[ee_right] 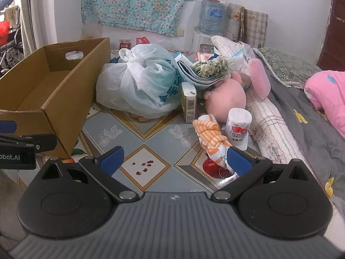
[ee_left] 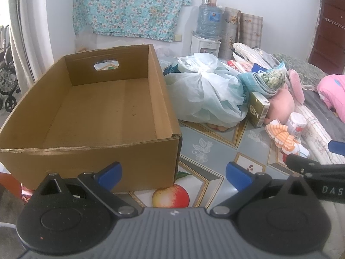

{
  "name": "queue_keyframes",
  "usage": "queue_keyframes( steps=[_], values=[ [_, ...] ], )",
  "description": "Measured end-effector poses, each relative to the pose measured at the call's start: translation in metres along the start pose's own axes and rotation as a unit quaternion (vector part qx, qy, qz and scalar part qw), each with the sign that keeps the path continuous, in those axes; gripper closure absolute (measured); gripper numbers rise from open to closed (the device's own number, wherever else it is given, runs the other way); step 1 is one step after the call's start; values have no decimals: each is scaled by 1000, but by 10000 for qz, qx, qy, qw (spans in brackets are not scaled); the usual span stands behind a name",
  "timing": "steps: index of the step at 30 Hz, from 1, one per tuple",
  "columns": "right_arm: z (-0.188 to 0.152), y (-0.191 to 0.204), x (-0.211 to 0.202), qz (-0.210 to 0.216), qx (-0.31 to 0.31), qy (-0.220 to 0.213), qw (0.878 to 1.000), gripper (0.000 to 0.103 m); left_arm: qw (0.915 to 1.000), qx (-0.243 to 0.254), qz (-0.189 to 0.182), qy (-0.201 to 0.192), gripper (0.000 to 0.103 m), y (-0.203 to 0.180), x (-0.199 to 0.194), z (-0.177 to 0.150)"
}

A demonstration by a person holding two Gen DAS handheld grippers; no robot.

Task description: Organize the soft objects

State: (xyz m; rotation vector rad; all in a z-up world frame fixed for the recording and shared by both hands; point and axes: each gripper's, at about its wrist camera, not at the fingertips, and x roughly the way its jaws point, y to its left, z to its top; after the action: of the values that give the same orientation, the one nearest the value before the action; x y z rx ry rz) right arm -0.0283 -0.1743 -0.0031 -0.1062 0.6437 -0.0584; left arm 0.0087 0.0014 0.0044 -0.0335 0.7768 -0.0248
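Orange striped cloth (ee_right: 212,139): crumpled on the table (ee_right: 151,133), just beside a white paper roll (ee_right: 238,127); its long axis runs from the pink plush toy (ee_right: 226,99) toward the right gripper.
Cardboard box (ee_left: 97,108): empty, open top, long axis running away from the left camera; an oval handle hole in the far wall.
Other soft things: a knotted white plastic bag (ee_right: 140,82), a folded blue towel (ee_right: 194,73) with a green scrunchie (ee_right: 210,65) on it, all piled behind the cloth.
Writing: "DAS" on the arm entering the left view; "obot.AI" on the arm in the right view. The small carton (ee_right: 188,102) has print I cannot read.
Left gripper (ee_left: 173,172): blue pads wide apart, nothing between them, near the box's front corner.
Right gripper (ee_right: 174,158): spread wide, empty; its right pad overlaps the near end of the cloth, contact cannot be told.
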Motion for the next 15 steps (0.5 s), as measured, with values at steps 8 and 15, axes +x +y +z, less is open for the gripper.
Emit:
queue_keyframes(
  steps=[8,15],
  values=[
    [0,0,0,10,-21,3,10000,1,10000,1,12,-2,0,2,-1,0],
    [0,2,1,21,-52,8,10000,1,10000,-62,17,17,0,5,-2,-3]
  ],
)
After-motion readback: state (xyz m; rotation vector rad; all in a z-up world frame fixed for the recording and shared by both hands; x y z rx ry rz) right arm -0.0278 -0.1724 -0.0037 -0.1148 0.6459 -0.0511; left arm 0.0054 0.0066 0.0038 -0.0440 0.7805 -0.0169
